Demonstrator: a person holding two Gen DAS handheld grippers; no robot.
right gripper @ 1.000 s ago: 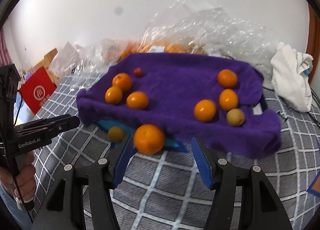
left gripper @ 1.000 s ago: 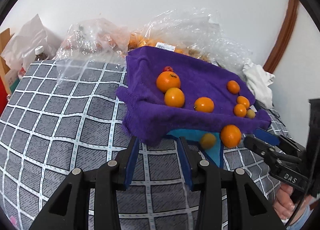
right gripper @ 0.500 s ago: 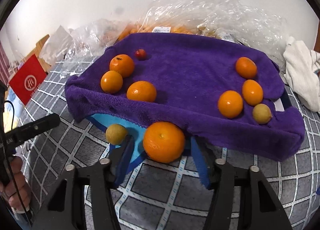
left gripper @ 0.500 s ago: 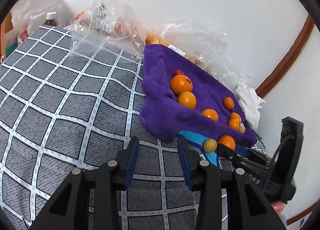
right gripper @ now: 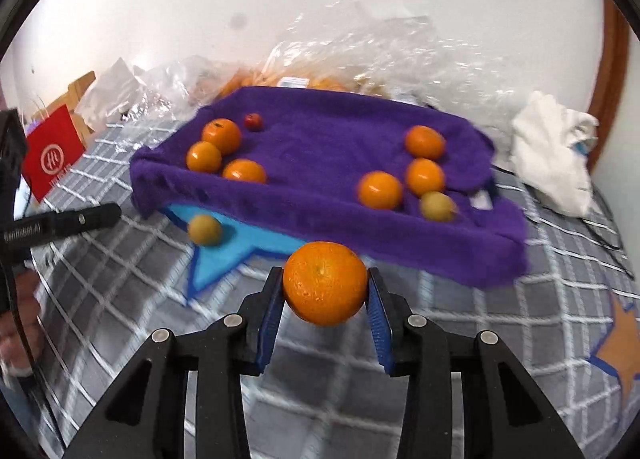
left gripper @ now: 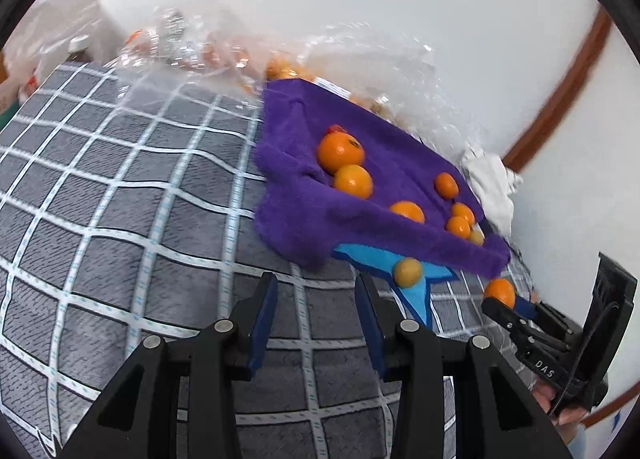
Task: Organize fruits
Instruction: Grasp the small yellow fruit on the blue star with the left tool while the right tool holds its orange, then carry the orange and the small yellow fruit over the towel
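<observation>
My right gripper (right gripper: pixel 325 293) is shut on a large orange (right gripper: pixel 325 289) and holds it above the checked cloth, in front of the purple towel (right gripper: pixel 320 147); the same orange shows in the left wrist view (left gripper: pixel 499 292). Several oranges lie on the towel in two groups, with a small red fruit (right gripper: pixel 253 121) at the back left and a yellowish fruit (right gripper: pixel 437 206) at the right. Another yellowish fruit (right gripper: pixel 205 230) lies on the blue star mat (right gripper: pixel 224 255). My left gripper (left gripper: pixel 316 299) is open and empty over the checked cloth, left of the towel (left gripper: pixel 360 195).
Clear plastic bags with more fruit (right gripper: pixel 320 59) lie behind the towel against the wall. A white cloth (right gripper: pixel 556 151) lies at the right. A red bag (right gripper: pixel 52 157) stands at the left. An orange star patch (right gripper: pixel 620 343) is on the checked cloth (left gripper: pixel 120 199).
My right gripper has closed on the large orange and lifted it back from the mat's edge. My left gripper has swung further left, away from the towel.
</observation>
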